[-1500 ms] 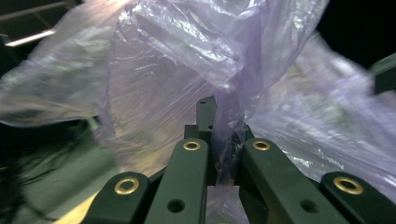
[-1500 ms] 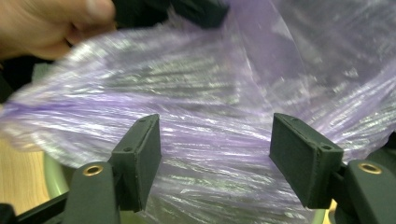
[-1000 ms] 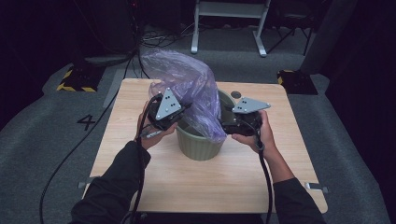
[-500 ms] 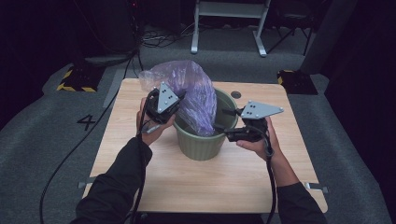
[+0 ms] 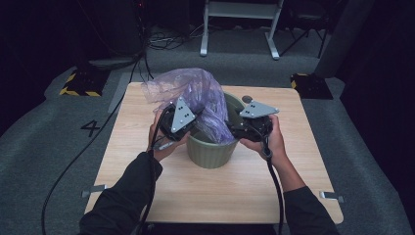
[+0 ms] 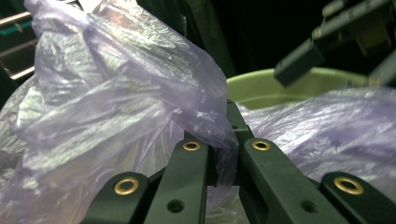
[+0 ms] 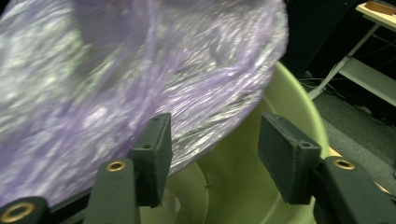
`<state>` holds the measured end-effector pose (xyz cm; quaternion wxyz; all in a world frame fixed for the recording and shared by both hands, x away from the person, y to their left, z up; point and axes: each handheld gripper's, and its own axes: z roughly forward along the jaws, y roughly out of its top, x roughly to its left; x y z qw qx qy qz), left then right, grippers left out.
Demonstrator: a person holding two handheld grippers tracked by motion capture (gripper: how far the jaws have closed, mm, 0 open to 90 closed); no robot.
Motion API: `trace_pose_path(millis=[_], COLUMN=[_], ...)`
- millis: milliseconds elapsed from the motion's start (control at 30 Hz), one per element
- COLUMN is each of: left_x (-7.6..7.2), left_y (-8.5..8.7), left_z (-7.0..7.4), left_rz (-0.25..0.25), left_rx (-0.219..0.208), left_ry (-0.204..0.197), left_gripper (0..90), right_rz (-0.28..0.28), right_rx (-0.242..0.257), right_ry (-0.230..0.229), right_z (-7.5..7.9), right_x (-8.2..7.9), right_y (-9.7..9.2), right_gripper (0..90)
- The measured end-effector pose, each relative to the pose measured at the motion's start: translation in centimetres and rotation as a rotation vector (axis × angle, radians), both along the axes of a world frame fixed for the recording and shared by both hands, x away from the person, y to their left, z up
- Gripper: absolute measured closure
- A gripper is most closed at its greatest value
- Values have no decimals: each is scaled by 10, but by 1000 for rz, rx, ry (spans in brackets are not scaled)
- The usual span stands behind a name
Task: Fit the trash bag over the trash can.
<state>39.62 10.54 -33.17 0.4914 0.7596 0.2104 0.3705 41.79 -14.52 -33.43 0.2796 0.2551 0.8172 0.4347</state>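
Nearest to me, two dark sleeves come in over the near edge of the pale wooden worktop (image 5: 147, 196), each hand carrying a gripper. The left gripper (image 6: 223, 154) has its fingers pressed together, pinching a fold of the purple bag (image 6: 116, 102) right at its edge. The right gripper (image 7: 212, 158) has its fingers spread, and they have just been closing a little; they straddle the pot's rim, one finger lying against the bag's film, the other over the pot's inner wall, nothing gripped between them.

Between the two hands stands the green pot (image 5: 211, 152), round, ribbed on the outside, upright at the middle of the worktop. Its inside is a paler, smooth green, with a small step low down.

The bag is thin, see-through plastic, lilac, heavily crinkled and shiny where the light hits it. Part of it hangs into the pot's mouth; the rest billows up and over the far left rim in a loose, puffed heap.

Beyond the worktop lie grey floor, a painted number four (image 5: 91, 128), cables and a white metal frame (image 5: 240, 19).
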Motion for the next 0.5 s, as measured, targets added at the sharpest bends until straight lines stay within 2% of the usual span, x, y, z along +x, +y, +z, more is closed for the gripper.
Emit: trace_pose_path(millis=[133,167,267,333,367,400,467,500], left_x=[8,8,9,13,13,16,19,21], left_y=[1,1,-2,-2,-2,-2,-1,-2], left_z=[-5,-5,-6,-7,-7,-6,-6,-6], left_rz=[35,35,48,74,74,83,100,104], left_rx=[-8,-8,14,25,25,25,17,20], left_ry=[15,15,3,-4,-4,-1,4,5], left_gripper=[893,893,893,894,894,893,894,894], right_rz=[62,62,131,170,170,197,213,238], right_rx=[120,120,165,174,174,192,193,187], right_ry=[28,28,25,5,5,3,8,16], right_z=[9,9,19,26,26,29,29,28], right_x=[-3,-3,-10,-18,-18,-21,-22,-23], right_y=[-17,-17,-19,-19,-19,-19,-18,-16], right_gripper=[398,398,371,369,369,369,371,374])
